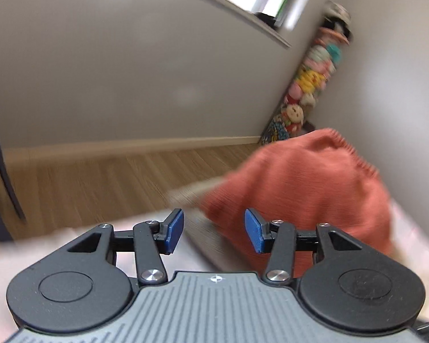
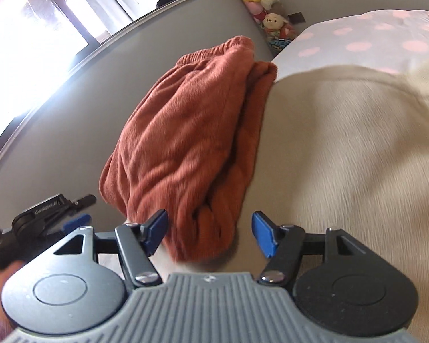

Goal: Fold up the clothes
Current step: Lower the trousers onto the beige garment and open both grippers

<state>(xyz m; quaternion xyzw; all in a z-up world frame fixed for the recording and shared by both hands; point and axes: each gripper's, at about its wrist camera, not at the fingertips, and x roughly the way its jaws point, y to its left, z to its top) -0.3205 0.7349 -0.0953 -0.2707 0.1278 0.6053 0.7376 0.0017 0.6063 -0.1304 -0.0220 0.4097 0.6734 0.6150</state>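
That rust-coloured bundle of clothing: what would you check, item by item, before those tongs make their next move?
1. Left tongs empty and open: ok.
2. Right tongs open, pads not pressing the cloth: ok.
3. Rust-coloured garment folded into a compact bundle: ok.
4. Bundle lying partly on the beige garment: ok.
5. Beige garment spread flat for folding: cannot tell, only part shows.
6. Left view sharp enough to judge position: not ok, blurred.
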